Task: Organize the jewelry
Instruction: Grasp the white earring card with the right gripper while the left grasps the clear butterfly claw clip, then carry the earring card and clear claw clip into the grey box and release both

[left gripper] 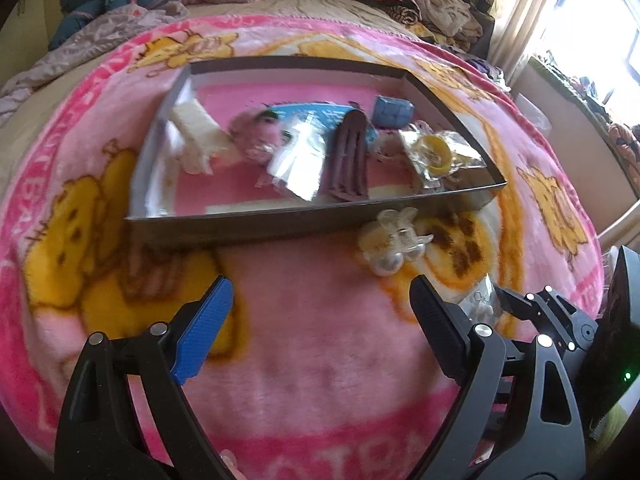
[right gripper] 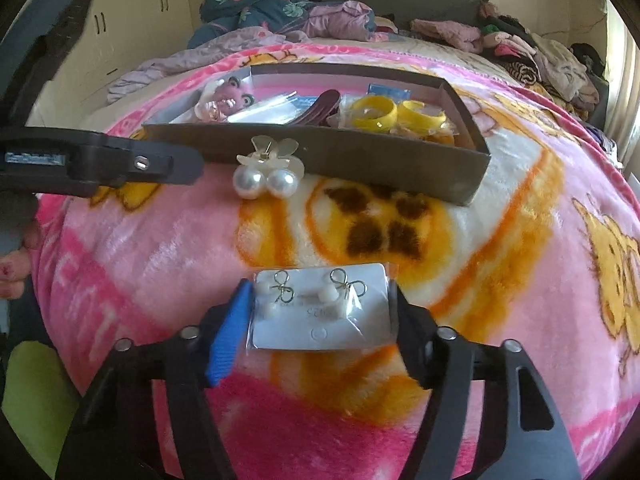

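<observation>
bed: pink cartoon blanket over beige cover
far end: heaped clothes, floral quilt
wall: cream cupboards, left side
window: curtain, bright daylight at right

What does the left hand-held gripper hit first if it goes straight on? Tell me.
Probably the pink blanket, since the left hand-held gripper points down at bare fabric. Beyond that lie the pearl hair clip and the box; depth is unclear.
</observation>
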`<action>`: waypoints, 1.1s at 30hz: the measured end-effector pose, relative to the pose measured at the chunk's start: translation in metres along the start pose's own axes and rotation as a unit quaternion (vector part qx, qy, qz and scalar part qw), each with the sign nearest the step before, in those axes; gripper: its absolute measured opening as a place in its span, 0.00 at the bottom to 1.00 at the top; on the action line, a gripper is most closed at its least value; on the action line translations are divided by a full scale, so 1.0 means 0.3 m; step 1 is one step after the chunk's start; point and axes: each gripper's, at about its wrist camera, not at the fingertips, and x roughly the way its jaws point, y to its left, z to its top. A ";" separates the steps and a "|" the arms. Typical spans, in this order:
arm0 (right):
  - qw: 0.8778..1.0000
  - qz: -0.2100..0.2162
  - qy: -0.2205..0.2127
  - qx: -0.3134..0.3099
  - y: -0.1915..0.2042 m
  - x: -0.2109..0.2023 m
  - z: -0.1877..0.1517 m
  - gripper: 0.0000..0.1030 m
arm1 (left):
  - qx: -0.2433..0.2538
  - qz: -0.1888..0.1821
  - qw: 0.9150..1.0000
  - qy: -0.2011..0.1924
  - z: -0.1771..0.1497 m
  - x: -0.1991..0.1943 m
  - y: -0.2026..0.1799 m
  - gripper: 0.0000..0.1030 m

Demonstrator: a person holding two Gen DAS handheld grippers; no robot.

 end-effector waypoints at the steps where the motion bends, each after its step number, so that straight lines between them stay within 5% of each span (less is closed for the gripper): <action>1: 1.000 0.000 -0.002 0.001 -0.009 -0.005 -0.001 0.60 | -0.002 -0.006 1.000 0.003 0.002 0.010 -0.007 0.79; 9: 0.999 -0.011 -0.017 0.030 -0.130 -0.042 0.010 0.60 | -0.010 -0.018 1.000 0.015 0.028 0.101 -0.083 0.75; 16: 0.999 -0.011 -0.022 0.044 -0.197 -0.051 0.009 0.60 | -0.025 -0.010 0.999 0.019 0.059 0.153 -0.101 0.52; 18: 0.999 -0.009 -0.023 0.049 -0.204 -0.051 0.009 0.60 | -0.021 -0.011 0.999 0.021 0.058 0.156 -0.110 0.38; 33: 0.998 0.008 -0.045 0.040 -0.174 -0.071 0.108 0.60 | -0.008 -0.005 1.000 -0.020 0.057 -0.028 -0.041 0.38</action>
